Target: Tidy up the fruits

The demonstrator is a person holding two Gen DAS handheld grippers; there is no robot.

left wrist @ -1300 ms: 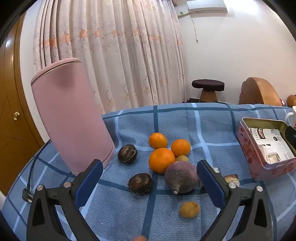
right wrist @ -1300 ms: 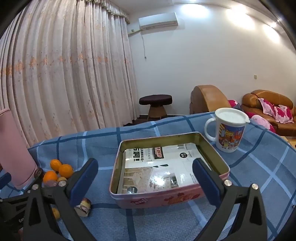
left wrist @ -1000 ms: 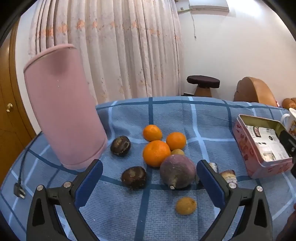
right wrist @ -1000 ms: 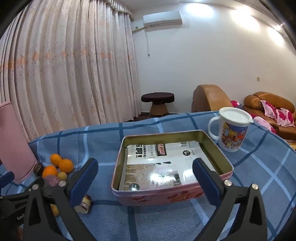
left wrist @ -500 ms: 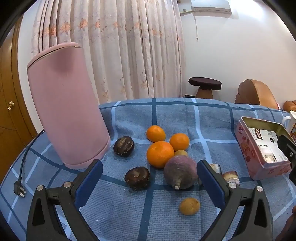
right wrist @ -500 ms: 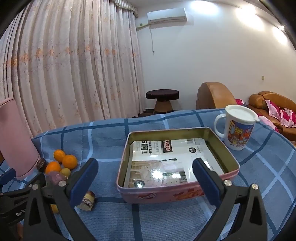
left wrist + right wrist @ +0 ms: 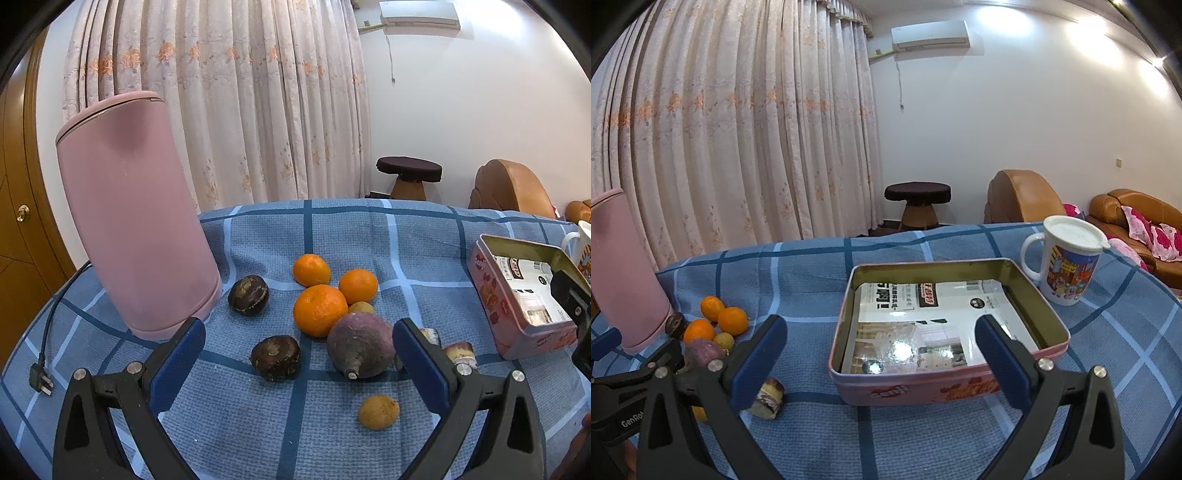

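nothing much moved; left gripper (image 7: pixel 299 350) stays spread over purple fruit (image 7: pixel 360 345) at centre; right gripper (image 7: pixel 881 347) spread before tin (image 7: pixel 945 387).

Blue plaid tablecloth (image 7: pixel 369 236). Three orange tangerines (image 7: pixel 320 310), purple root (image 7: pixel 360 345), dark brown water chestnuts (image 7: pixel 248 294). Pink kettle (image 7: pixel 136 218), pink tin (image 7: pixel 945 387) with gold interior. Blue gripper pads (image 7: pixel 177 363).

A woven blue checked cloth (image 7: pixel 417 254) covers the tabletop, its weave coarse and matt. The pink tin (image 7: pixel 945 387) is printed metal, dull brassy inside, with glossy printed paper (image 7: pixel 934 325) on its floor. The oranges (image 7: pixel 319 309) look pebbled with a soft sheen. The pink appliance (image 7: pixel 136 221) is smooth matt plastic. The mug (image 7: pixel 1067 273) is glazed and shiny.
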